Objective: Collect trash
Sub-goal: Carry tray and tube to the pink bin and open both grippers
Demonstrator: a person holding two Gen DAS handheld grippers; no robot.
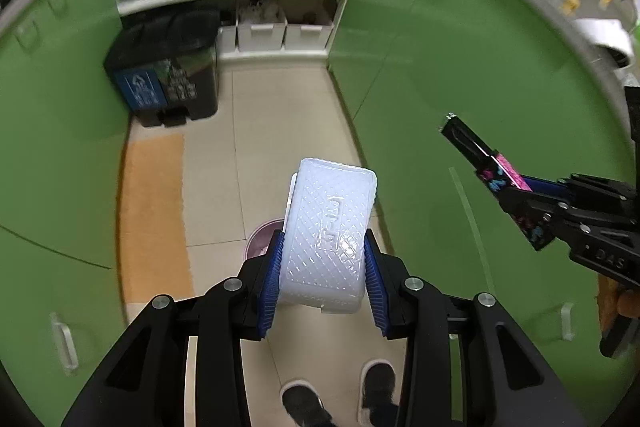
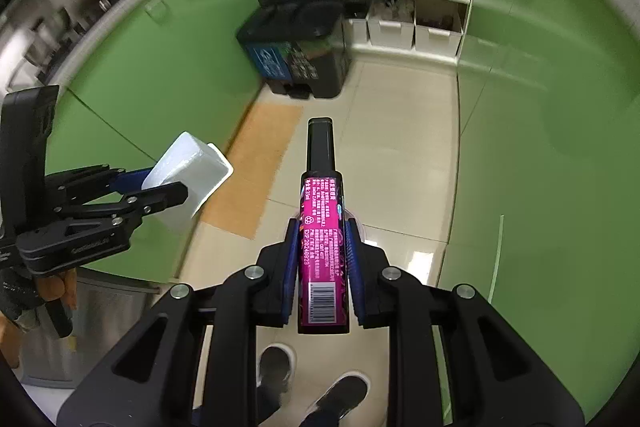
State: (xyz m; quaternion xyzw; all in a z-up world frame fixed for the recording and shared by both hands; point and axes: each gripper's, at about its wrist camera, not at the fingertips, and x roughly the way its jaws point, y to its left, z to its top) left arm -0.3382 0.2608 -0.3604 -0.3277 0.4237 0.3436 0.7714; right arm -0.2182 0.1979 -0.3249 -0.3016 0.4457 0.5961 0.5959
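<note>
The left gripper point(image 1: 324, 267) points steeply down at the floor, its blue pads point(image 1: 272, 277) clamped on the sides of a white plastic tray point(image 1: 330, 227). The right gripper point(image 2: 320, 259), at its 3 o'clock, tilts down likewise, jaws pinching a pink-labelled black bottle point(image 2: 322, 227). The person's dark shoes point(image 1: 340, 395) stand at 6 o'clock below both.

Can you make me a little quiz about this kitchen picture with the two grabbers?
1. True or false: the left gripper holds a white plastic box.
2. What does the right gripper hold? A) a spoon B) a pink bottle C) a cup
3. Fill in: the black bin stands on the ____.

Key: 1 true; 2 B; 3 floor.
</note>
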